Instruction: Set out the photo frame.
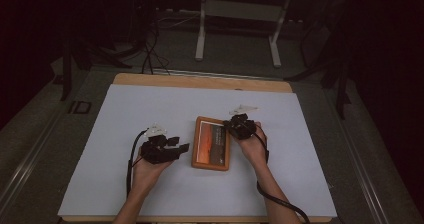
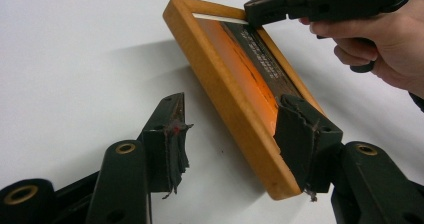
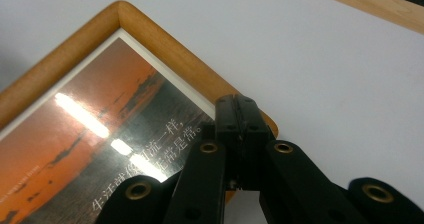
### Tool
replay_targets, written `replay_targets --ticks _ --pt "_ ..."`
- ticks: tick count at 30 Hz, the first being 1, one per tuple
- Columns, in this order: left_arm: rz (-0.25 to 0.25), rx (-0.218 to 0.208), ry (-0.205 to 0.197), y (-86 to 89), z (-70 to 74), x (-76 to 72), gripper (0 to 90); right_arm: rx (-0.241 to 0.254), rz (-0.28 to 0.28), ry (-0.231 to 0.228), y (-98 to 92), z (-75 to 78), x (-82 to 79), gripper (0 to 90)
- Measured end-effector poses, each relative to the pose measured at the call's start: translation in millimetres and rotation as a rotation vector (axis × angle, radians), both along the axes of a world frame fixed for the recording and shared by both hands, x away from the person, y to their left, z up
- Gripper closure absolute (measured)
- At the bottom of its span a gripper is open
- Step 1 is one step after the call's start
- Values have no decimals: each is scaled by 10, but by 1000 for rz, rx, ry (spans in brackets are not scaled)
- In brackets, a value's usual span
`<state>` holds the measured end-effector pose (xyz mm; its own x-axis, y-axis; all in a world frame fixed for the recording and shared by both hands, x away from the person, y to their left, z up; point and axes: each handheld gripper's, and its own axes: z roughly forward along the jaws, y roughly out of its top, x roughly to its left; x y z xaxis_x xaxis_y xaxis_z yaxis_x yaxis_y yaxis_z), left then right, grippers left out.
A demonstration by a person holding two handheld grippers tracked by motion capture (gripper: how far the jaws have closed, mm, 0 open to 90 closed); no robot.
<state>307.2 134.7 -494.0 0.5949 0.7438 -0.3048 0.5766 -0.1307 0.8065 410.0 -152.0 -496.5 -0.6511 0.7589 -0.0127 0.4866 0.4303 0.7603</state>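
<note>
In the high view, the picture frame (image 1: 211,143) lay on the white tabletop (image 1: 125,109) between both grippers, dark floor beyond. In the left gripper view, the left gripper (image 2: 235,144) stood open, one jaw touching the frame's corner. In the right gripper view, the right gripper (image 3: 242,134) was closed, pressing the frame's edge.

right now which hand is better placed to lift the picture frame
Left: the left gripper has open jaws straddling the frame's corner. The right gripper is shut, pressing on top.

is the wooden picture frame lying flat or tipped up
Lying flat, picture side up. The wooden picture frame rests on the white table cover; its photo faces the high view.
</note>
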Motion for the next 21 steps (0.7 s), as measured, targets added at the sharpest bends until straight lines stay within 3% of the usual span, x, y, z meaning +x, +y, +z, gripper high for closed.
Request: replay_targets --ticks 12,21 --pt "-16 -35 0 -14 60 -14 476 -19 -37 44 -109 -155 49 900" --pt "-48 -14 15 -163 43 -35 414 -12 -41 52 -121 -175 50 900"
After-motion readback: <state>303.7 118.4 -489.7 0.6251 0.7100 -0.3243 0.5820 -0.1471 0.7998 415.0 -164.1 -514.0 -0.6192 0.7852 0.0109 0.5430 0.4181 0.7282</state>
